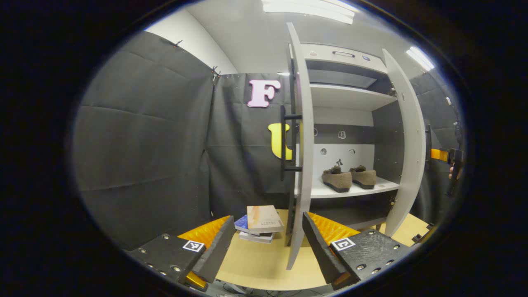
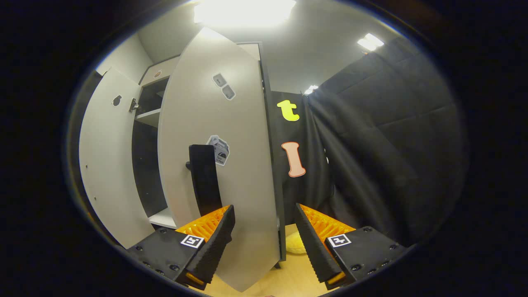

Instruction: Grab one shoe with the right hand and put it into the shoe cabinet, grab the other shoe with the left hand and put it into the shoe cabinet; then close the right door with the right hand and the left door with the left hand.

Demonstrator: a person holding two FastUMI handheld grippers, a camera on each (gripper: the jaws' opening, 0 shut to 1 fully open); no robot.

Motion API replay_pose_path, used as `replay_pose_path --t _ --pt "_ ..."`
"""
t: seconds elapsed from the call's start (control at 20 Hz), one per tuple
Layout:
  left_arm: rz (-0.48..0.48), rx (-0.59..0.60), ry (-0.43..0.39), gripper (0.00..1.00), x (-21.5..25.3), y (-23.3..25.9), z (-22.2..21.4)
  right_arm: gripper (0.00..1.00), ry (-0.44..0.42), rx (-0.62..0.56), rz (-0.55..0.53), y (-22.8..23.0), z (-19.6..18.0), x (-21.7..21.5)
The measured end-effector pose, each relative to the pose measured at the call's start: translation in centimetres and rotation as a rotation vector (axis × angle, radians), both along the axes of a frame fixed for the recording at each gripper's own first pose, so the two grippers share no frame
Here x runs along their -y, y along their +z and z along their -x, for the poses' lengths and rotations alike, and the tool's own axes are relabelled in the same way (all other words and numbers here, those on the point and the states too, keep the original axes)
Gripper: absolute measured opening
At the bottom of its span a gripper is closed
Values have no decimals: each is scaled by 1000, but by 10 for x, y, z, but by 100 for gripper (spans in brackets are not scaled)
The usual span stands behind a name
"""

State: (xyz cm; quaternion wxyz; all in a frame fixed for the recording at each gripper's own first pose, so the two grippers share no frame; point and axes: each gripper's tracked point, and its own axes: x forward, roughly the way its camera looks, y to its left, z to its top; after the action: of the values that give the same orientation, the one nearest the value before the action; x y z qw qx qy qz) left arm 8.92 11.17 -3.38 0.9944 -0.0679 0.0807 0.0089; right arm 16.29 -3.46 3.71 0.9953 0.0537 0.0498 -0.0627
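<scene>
With both shoes (image 1: pixel 348 178) on the cabinet shelf, the right gripper (image 2: pixel 264 231), fingers apart, faces the right door (image 2: pixel 218 165), apparently just ahead, handle (image 2: pixel 204 181) upright.

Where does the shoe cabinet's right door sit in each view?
Left gripper view: the right door stands open at the right of the shelves, inner face showing.
Right gripper view: the right door is centre-left and close, outer face showing with its black handle.
Shared landmark: the open left door.
</scene>
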Motion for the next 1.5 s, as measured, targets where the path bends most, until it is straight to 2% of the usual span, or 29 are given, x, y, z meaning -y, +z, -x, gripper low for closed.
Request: replay_pose_path --t 0.05,0.1,0.15,0.35,0.7,0.95,1.0,1.05,1.1,1.25,1.45,1.5 --pt "5 -6 14 100 -6 -2 3 94 8 -7 -19 -2 -2 -5" --pt "10 -13 26 100 -11 -4 5 90 14 -16 -34 -4 -5 -8" --pt "12 -18 37 100 -16 -5 8 97 21 -25 -44 -8 -9 -11" --pt "-1 -27 74 100 -32 -5 16 97 65 -54 -39 -19 -25 -33" --pt "18 -42 117 100 -43 -5 12 99 34 -52 13 -21 -16 -20" --pt "34 -3 170 100 -67 14 -27 98 -46 -36 41 -22 18 23" --pt "46 5 175 95 -69 18 -37 98 -57 -39 51 -23 24 29" --pt "55 10 178 100 -72 20 -47 98 -67 -45 62 -26 30 35" --pt "61 17 180 100 -74 21 -58 98 -82 -53 79 -28 35 42" --pt "72 32 175 100 -68 26 -86 98 -123 -77 122 -35 51 62" --pt "77 58 116 100 -41 32 -110 98 -155 -101 127 -40 65 79" --pt "49 77 118 88 -42 34 -112 98 -164 -94 129 -37 68 83"
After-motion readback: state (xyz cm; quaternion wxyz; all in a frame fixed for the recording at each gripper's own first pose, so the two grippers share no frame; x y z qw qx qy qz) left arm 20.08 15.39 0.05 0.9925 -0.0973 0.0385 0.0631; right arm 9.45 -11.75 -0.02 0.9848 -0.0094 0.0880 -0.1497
